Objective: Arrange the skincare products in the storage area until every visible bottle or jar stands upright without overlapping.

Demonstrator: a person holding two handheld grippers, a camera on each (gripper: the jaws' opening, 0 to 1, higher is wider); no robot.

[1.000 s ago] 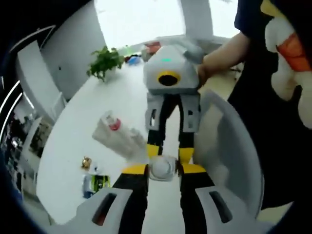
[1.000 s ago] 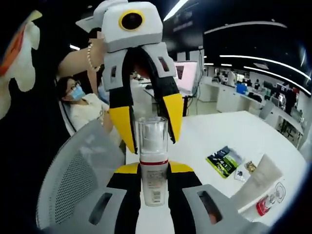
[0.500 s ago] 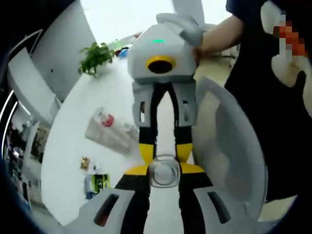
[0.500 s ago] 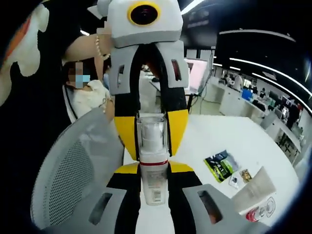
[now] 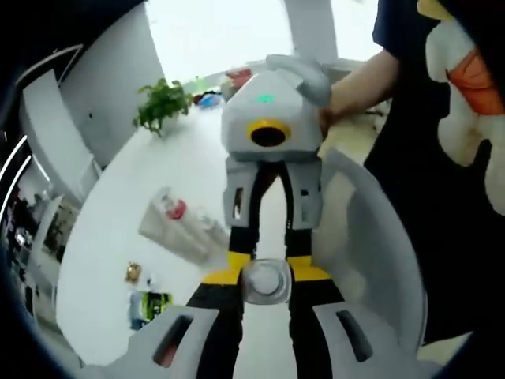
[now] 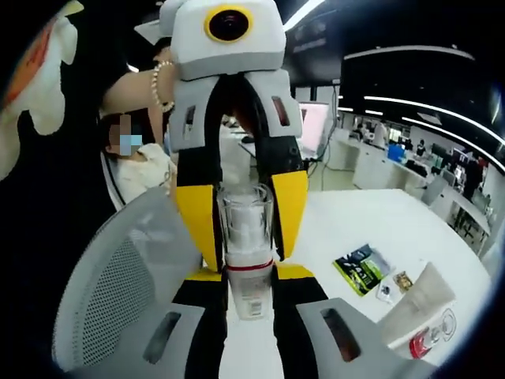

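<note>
A white bottle (image 6: 250,284) with a red band and a clear cap is held up in the air between the two grippers, which face each other. My right gripper (image 6: 248,276) is shut on the bottle's body. Opposite it, my left gripper (image 6: 246,254) comes down from above, its yellow fingers (image 6: 197,225) pressed on either side of the clear cap. In the left gripper view the cap (image 5: 266,284) is seen end-on between my left gripper's (image 5: 267,278) tips, with the right gripper (image 5: 268,260) just beyond it.
On the white table (image 6: 347,217) lie a white tube with a red cap (image 6: 418,304) (image 5: 180,223), a green sachet (image 6: 359,264) (image 5: 150,304) and a small gold item (image 6: 404,280). A grey mesh chair (image 6: 118,276) (image 5: 371,237) stands beside the grippers. A potted plant (image 5: 162,104) sits at the table's far end.
The left gripper's yellow fingers, wider apart a second ago, have closed in on the bottle's clear cap. Both views have shifted slightly with the hands; the bottle stays in the right gripper.
</note>
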